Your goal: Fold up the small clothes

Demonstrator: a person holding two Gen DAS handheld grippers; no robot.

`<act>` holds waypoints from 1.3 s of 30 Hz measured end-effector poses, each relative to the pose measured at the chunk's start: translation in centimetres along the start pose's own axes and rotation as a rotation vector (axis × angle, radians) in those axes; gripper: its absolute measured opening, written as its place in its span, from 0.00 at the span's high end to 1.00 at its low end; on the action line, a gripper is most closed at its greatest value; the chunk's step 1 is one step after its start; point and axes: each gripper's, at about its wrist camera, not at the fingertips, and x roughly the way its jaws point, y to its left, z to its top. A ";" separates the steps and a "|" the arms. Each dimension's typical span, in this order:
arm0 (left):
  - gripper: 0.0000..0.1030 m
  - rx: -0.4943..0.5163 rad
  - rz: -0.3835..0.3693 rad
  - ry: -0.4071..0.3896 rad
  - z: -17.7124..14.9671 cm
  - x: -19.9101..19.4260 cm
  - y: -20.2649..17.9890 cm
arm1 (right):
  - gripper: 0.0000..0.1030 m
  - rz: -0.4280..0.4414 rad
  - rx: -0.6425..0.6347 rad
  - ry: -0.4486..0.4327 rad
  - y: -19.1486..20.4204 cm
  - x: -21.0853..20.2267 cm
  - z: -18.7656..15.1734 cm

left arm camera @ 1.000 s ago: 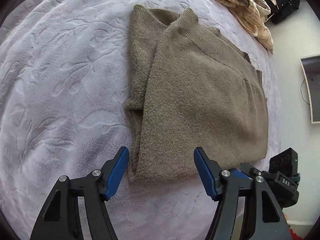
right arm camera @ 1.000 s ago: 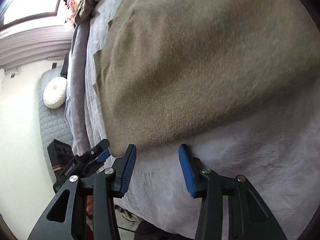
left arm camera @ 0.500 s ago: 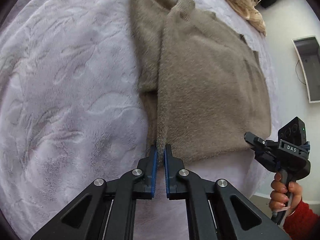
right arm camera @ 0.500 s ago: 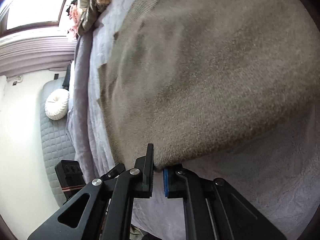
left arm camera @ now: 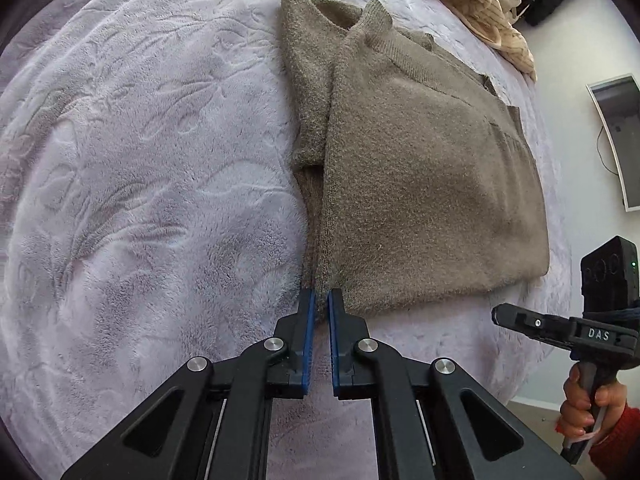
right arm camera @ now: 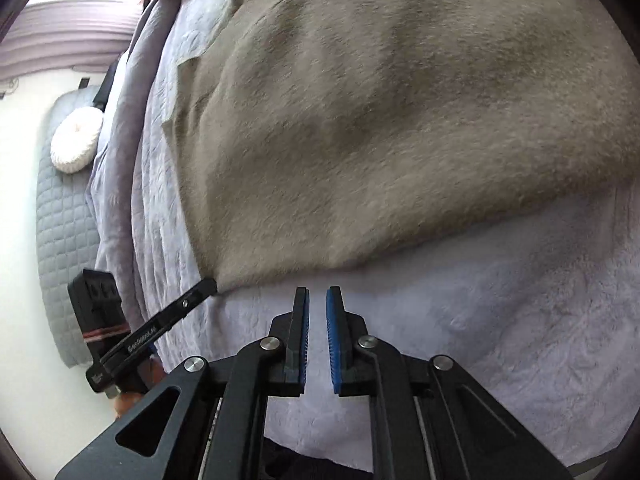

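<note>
Blue-padded left gripper fingers pinch the sweater hem.

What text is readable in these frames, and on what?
"DAS": white letters on the black body of the right gripper, seen in the left wrist view.
White lettering along the side of the left gripper, seen in the right wrist view: too blurred to read.
A small white mark at the rear end of that same gripper: too small to read.
Nothing is written on the sweater or the blanket.
</note>
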 end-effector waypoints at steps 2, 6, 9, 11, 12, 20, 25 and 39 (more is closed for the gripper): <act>0.92 -0.009 0.007 -0.004 -0.2 -0.3 0.3 | 0.89 -0.017 -0.082 -0.014 1.9 0.2 0.2; 0.92 -0.033 0.034 -0.006 -0.6 -0.6 1.4 | 0.89 -0.075 -0.200 -0.043 6.1 2.3 1.9; 0.92 -0.067 0.057 -0.013 -1.0 -0.9 2.3 | 0.89 -0.106 -0.205 -0.021 6.6 5.1 3.1; 0.92 -0.094 0.062 -0.024 -1.3 -1.4 2.7 | 0.89 -0.130 -0.158 0.044 5.3 6.9 2.6; 0.92 -0.103 0.065 -0.028 -1.4 -1.6 2.8 | 0.89 -0.122 -0.140 0.052 4.9 7.4 2.3; 0.92 -0.114 0.129 0.017 -1.5 -1.8 2.2 | 0.92 -0.132 -0.146 0.096 3.2 7.0 -0.7; 0.92 -0.088 0.139 0.037 -1.4 -1.5 1.0 | 0.92 -0.139 -0.124 0.089 2.8 5.9 -1.4; 0.92 -0.015 0.221 0.078 -2.4 -1.4 -0.3 | 0.87 -0.154 -0.091 0.075 3.3 4.6 -3.8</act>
